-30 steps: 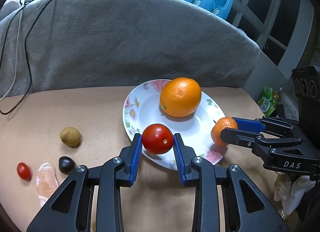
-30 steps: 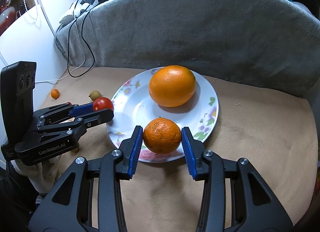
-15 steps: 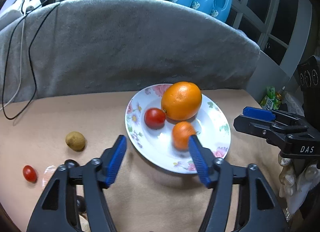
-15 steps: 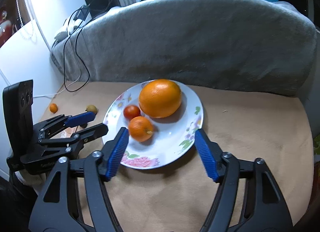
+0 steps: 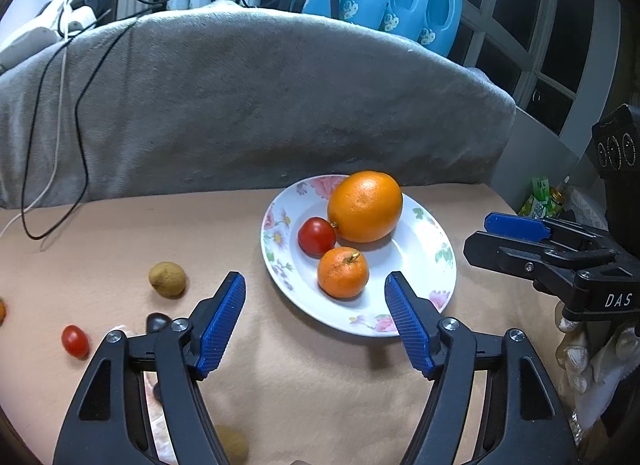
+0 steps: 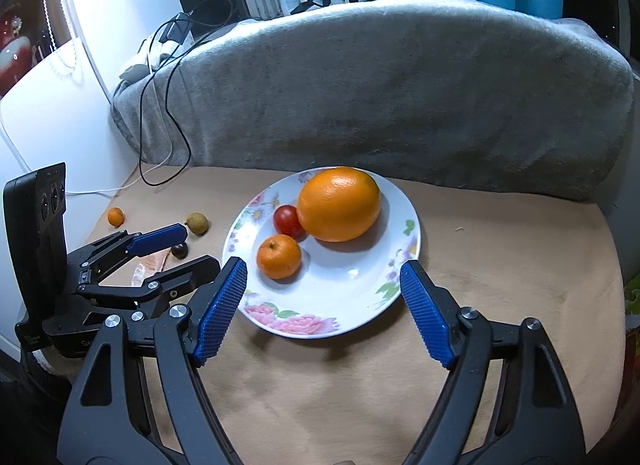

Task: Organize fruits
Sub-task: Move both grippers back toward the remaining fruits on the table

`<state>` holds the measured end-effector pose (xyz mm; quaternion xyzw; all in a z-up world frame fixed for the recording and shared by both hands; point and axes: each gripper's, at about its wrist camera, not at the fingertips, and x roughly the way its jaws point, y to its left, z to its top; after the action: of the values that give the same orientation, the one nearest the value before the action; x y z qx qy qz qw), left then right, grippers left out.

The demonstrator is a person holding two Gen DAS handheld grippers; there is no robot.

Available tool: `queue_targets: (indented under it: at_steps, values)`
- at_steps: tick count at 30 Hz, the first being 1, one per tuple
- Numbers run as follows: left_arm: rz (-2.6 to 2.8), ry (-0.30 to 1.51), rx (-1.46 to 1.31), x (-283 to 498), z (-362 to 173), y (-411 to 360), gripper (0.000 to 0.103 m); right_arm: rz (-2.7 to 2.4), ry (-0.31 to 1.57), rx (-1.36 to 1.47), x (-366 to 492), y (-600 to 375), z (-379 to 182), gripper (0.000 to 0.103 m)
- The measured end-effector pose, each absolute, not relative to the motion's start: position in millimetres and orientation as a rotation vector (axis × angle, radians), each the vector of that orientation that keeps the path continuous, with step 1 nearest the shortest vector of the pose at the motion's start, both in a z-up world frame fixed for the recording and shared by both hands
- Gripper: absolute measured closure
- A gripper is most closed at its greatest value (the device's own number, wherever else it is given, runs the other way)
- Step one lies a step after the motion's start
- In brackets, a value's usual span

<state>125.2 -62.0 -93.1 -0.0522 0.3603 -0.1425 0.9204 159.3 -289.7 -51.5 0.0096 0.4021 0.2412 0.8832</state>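
A floral white plate (image 5: 432, 265) (image 6: 360, 297) holds a large orange (image 5: 365, 206) (image 6: 338, 204), a red tomato (image 5: 317, 236) (image 6: 287, 220) and a small mandarin (image 5: 343, 273) (image 6: 279, 256). My left gripper (image 5: 316, 321) is open and empty, held back from the plate's near left edge. My right gripper (image 6: 322, 307) is open and empty, just short of the plate's near rim. Each gripper shows in the other's view: the right (image 5: 512, 237), the left (image 6: 176, 249).
On the tan cloth left of the plate lie a brown longan (image 5: 167, 279) (image 6: 197, 223), a dark fruit (image 5: 158, 321) (image 6: 179, 251), a cherry tomato (image 5: 75, 341), a small orange fruit (image 6: 115, 216) and a pink peel (image 6: 150, 265). A grey blanket (image 5: 256, 105) rises behind.
Both grippers opened: the left let the tomato go and the right let the mandarin go onto the plate. Both then pulled back and up from the plate.
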Motion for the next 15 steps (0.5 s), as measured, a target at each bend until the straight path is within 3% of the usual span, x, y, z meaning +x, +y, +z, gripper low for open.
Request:
queue_targets:
  at_steps: [15]
  values:
    - [-0.197,0.698,-0.139,105,-80,-7,0.031,0.599,0.844,0.014,146,-255,-43,0.021]
